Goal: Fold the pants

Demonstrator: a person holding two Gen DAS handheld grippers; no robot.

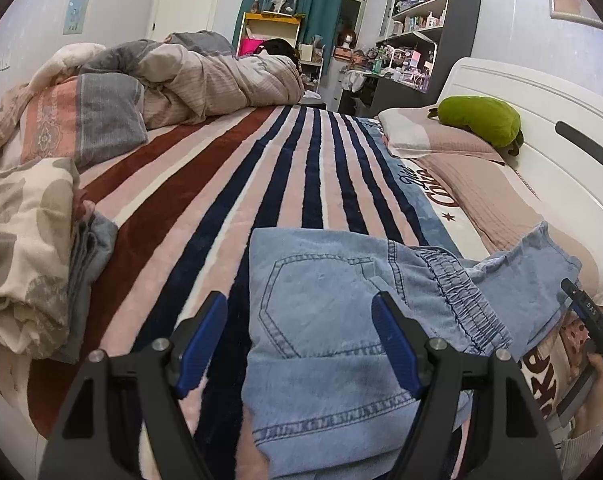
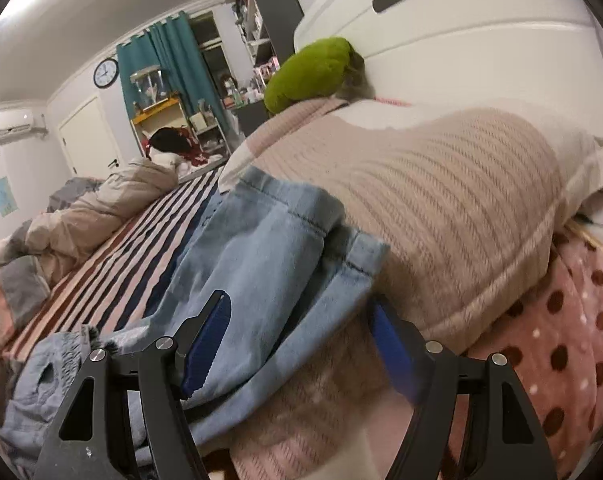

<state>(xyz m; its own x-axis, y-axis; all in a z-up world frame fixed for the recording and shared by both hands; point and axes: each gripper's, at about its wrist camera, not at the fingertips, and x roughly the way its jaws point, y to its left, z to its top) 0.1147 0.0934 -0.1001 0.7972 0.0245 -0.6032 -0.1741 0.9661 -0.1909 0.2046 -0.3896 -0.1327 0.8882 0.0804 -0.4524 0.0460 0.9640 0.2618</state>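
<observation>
Striped plush bedspread, soft denim pants

Below me a bed spreads out, covered by a striped blanket running from the lower centre to the upper middle of the frame. The denim pants lie on it at lower centre. A rumpled duvet is heaped at upper left, a patterned fabric pile at left. At right, pillows sit along the headboard, a green plush on top.
</observation>
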